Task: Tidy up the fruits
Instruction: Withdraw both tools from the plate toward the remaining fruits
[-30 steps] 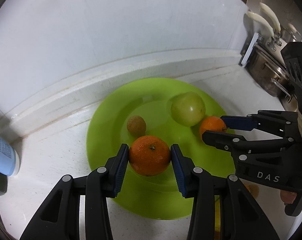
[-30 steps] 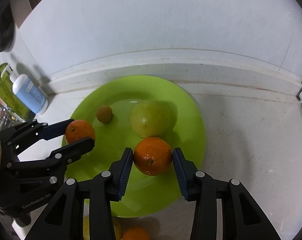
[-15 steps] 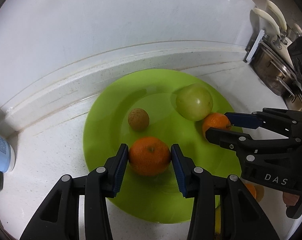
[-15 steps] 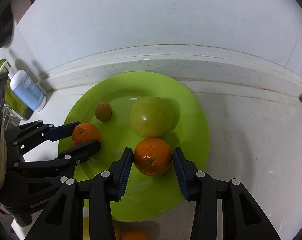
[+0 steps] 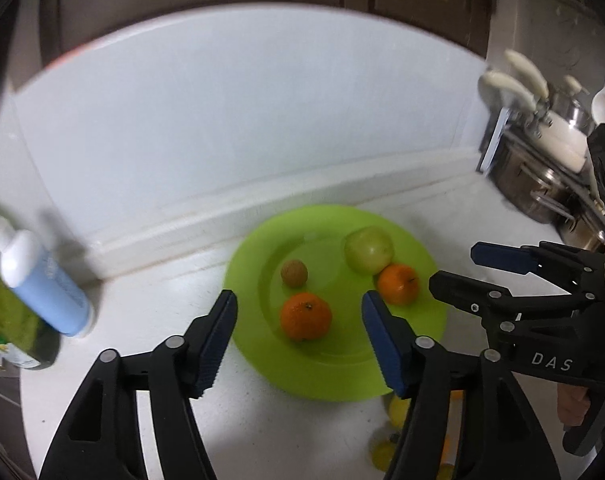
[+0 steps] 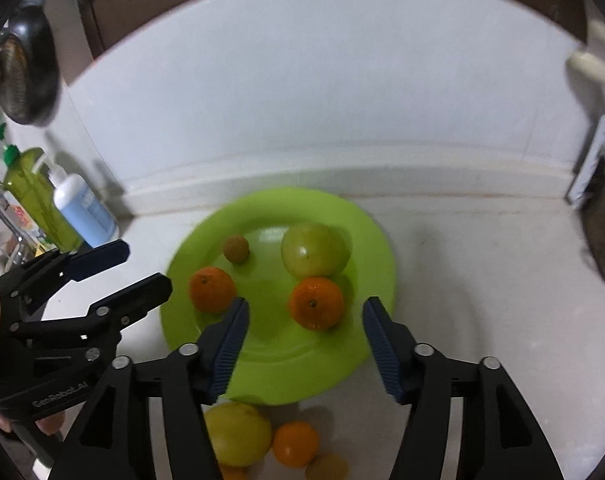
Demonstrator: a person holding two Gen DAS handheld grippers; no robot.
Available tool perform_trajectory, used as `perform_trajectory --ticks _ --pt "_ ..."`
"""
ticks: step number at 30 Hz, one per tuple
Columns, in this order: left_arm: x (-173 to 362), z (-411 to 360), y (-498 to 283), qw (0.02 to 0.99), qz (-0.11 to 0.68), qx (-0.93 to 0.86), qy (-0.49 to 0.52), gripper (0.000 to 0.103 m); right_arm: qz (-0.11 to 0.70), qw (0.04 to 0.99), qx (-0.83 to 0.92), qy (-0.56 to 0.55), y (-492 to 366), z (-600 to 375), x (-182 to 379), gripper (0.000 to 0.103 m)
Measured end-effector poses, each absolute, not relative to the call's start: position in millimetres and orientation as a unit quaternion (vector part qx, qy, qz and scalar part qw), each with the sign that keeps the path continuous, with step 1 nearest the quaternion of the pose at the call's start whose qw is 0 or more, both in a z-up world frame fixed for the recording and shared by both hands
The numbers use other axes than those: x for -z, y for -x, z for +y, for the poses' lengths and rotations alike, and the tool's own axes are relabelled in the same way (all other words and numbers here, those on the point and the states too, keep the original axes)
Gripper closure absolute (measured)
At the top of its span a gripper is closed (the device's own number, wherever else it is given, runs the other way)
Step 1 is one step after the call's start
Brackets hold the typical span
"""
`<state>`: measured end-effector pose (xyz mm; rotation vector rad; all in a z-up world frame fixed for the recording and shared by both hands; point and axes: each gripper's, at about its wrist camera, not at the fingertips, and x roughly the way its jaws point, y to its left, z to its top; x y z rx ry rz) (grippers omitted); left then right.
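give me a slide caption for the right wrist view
Right gripper opening above an orange left on the green plate.

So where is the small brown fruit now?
The small brown fruit lies on the green plate, toward its far left in the right wrist view, left of the green apple and behind an orange.

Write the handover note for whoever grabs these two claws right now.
Left claw: jaws opening, empty, above the near-left orange.
Right claw: jaws opening, empty, above the other orange.
Plate: two oranges, a green apple touching the right orange, a small brown fruit.
Done: four fruits on the plate.
Left: a yellow-green fruit, a small orange and more fruit partly hidden on the counter in front of the plate.
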<state>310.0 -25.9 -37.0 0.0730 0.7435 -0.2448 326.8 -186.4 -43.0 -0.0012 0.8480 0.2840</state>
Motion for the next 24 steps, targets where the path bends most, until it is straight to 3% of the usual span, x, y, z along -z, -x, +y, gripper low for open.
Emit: perform_trajectory --ticks 6,24 --pt "16 -28 -277 0.936 0.331 0.113 -0.042 0.027 0.356 0.927 -0.12 0.018 -291 -189 14 0.036" --pt "15 -50 -203 0.942 0.306 0.121 -0.069 0.026 0.318 0.944 -0.086 0.035 -207 -210 0 0.035"
